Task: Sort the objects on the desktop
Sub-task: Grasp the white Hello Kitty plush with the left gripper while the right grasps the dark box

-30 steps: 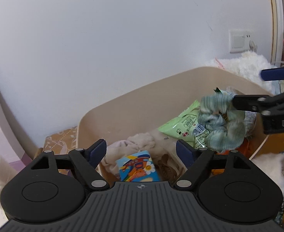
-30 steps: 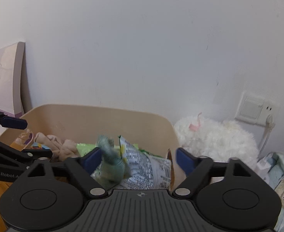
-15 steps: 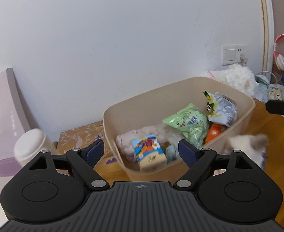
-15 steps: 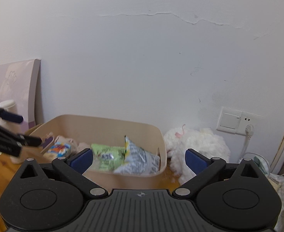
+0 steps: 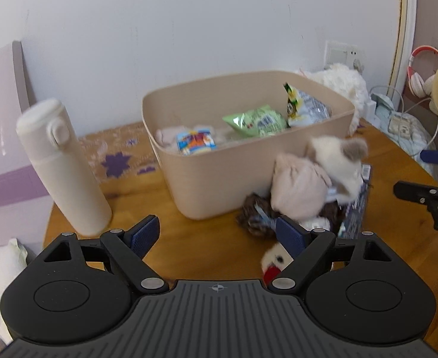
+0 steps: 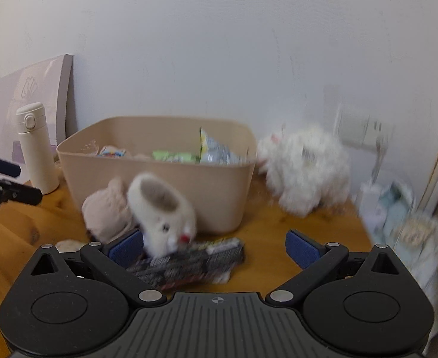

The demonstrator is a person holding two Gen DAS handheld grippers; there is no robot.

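Note:
A beige bin (image 5: 213, 185) stands on the wooden table, holding a green snack bag (image 5: 254, 120), a silver snack bag (image 5: 305, 109), a small blue carton (image 5: 195, 141) and pale cloth. Against its front right lies a pile: a white fluffy slipper (image 5: 338, 161) (image 6: 162, 208), a pink plush (image 5: 296, 188) (image 6: 105, 211), a brown furry item (image 5: 254, 217) and a dark packet (image 6: 189, 262). My left gripper (image 5: 218, 234) is open and holds nothing, just short of the bin. My right gripper (image 6: 214, 246) is open too, above the packet, with nothing in its grip.
A cream thermos bottle (image 5: 61, 167) (image 6: 37, 149) stands left of the bin. A white fluffy toy (image 6: 305, 170) sits right of the bin by the wall socket. Cables, a pouch and headphones (image 5: 422, 71) crowd the far right. A small white plush with red (image 5: 275, 264) lies near my left gripper.
Both grippers have drawn back from over the bin toward the table's front. The teal scrunchie seen at the right gripper a second ago is no longer between its jaws.

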